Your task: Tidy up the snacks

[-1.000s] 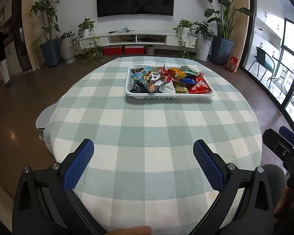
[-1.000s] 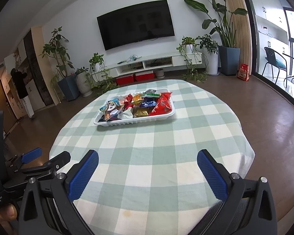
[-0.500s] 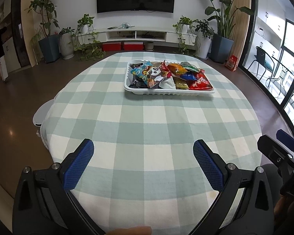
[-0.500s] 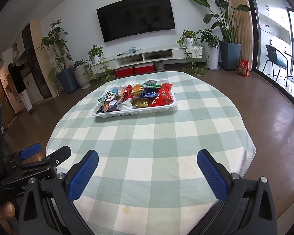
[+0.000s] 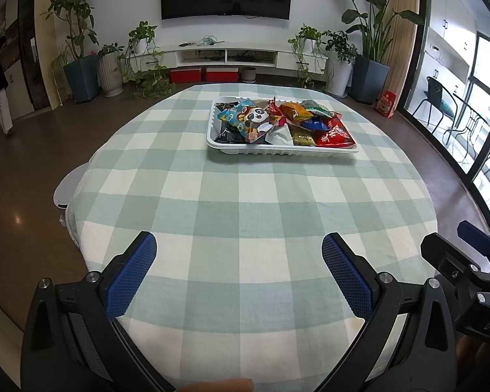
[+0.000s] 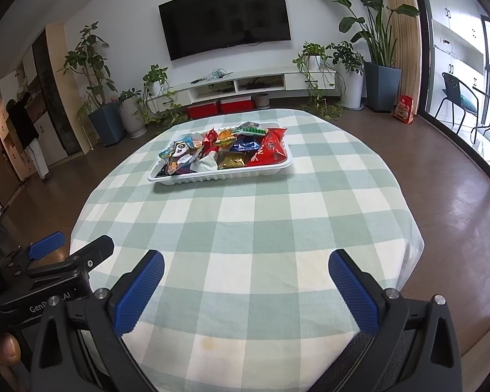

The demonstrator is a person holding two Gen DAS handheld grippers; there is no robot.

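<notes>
A: We see the round table with the green-and-white checked cloth [image 5: 245, 196]. On its far side stands the white ribbed plastic tray [image 5: 277, 153], and all the colourful snack packets [image 5: 277, 124] are heaped in it.

B: Our left gripper [image 5: 238, 261] and right gripper [image 6: 245, 271] hang wide apart, holding nothing. We cannot judge whether sorting is ahead or finished.

Both grippers, left gripper [image 5: 238, 254] and right gripper [image 6: 245, 264], have black frames, silver screws and blue textured jaws.

Bright daylight from the windows [image 5: 486, 104]; sharp centre, fisheye-bent dark edges.
</notes>
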